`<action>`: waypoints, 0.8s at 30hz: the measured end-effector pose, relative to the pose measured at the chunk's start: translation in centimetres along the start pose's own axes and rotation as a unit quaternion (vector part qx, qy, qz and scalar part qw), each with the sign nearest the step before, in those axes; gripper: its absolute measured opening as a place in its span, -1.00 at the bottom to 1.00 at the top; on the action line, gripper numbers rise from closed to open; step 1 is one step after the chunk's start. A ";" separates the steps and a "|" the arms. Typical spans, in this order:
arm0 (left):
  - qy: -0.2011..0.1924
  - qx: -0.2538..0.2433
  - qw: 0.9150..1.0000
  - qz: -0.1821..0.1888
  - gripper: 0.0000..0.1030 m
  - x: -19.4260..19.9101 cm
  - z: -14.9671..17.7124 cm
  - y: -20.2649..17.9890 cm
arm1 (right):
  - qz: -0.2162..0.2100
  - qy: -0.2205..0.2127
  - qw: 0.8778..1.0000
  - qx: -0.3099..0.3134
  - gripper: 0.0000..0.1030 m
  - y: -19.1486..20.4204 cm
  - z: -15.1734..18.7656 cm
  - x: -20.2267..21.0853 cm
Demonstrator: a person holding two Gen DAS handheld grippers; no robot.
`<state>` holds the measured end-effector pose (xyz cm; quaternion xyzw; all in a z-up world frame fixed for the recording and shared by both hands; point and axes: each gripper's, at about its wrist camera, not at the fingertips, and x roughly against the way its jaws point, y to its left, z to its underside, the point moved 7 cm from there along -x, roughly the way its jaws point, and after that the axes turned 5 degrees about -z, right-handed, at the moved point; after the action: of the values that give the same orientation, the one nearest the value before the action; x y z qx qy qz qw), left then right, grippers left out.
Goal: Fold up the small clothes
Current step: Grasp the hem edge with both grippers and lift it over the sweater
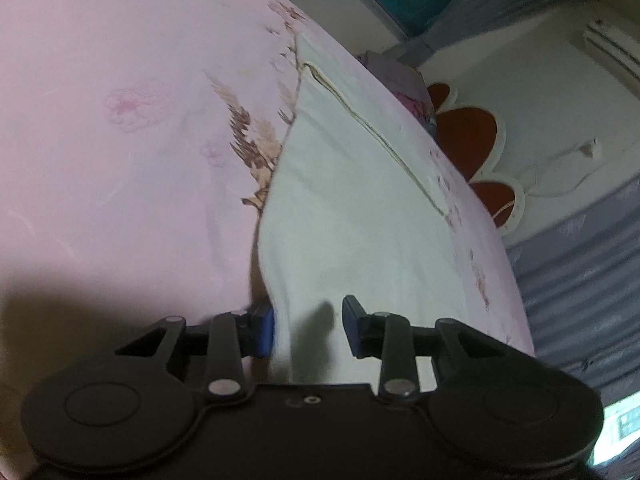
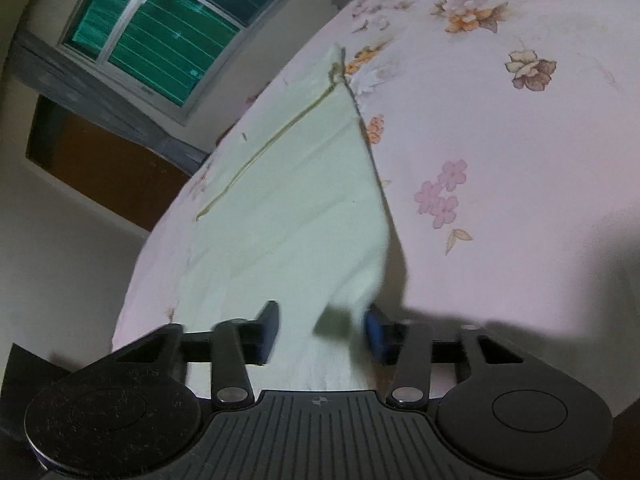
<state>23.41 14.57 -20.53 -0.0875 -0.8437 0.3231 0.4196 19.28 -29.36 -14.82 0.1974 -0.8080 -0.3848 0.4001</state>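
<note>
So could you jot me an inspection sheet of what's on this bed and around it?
Surface: pink floral bedsheet.
Job's things: pale cloth spread flat, near edge lifted.
Clutter: bundled fabrics at the far edge.
Grippers: left tool and right tool each straddle a near corner of the cloth; whether the pads press is unclear.
Cables: white cord on the wall.
Surroundings: window, red-and-white headboard, wall air conditioner.

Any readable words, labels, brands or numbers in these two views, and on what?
None can be read.
The white object at the lower right edge of the left wrist view carries dark marks, too blurred to read.
The pale garment and floral bedsheet show no text.
</note>
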 end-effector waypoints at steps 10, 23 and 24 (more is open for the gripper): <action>-0.035 -0.035 0.999 0.017 -0.91 2.4 0.7 -0.8 | -0.034 -0.008 0.999 0.004 -0.95 0.1 0.4 1.7; -0.089 -0.002 0.996 0.029 -0.93 4.0 -3.8 -3.5 | -0.021 -0.038 0.998 0.052 -0.95 2.5 -4.0 2.5; -0.097 -0.005 0.995 0.038 -0.93 4.1 -4.9 -4.2 | -0.027 -0.047 0.997 0.057 -0.95 3.3 -5.1 2.6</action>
<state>25.11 15.33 -13.06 -0.0902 -0.8782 0.3416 0.3225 21.76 -31.34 -9.00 0.2232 -0.8410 -0.3574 0.3395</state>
